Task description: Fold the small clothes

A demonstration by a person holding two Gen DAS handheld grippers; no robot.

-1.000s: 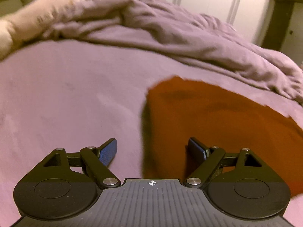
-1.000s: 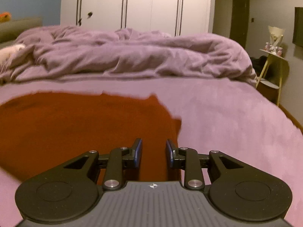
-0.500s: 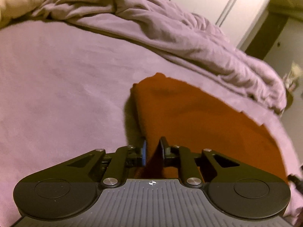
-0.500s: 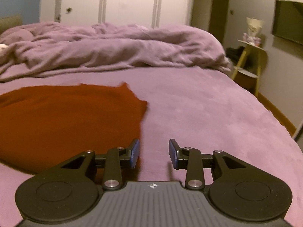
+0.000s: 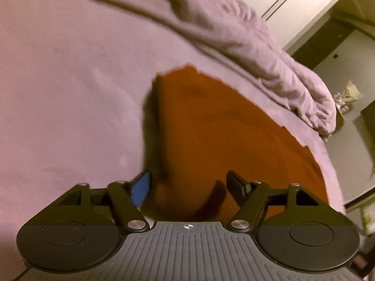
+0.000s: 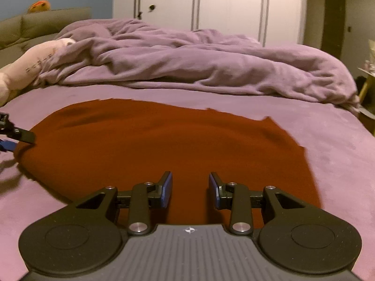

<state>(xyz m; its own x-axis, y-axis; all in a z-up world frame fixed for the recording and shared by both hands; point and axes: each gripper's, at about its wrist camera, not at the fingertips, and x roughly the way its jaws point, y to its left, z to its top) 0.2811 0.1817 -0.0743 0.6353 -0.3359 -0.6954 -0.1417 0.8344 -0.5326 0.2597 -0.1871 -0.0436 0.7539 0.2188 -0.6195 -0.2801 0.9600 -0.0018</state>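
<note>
Jaws on both tools are standing wide apart, gripping nothing. The left gripper (image 5: pixel 188 183) is hovering at the bottom of its frame over the near-left corner of the rust-red garment (image 5: pixel 225 135), one blue pad off the cloth's edge. The right gripper (image 6: pixel 190 190) is sitting low centre, over the near hem. The garment is lying flat, long axis running left to right across the right view. It's soft, matte knit on a smooth purple bedsheet (image 6: pixel 339 145), crumpled duvet (image 6: pixel 199 68) bunching behind.
</note>
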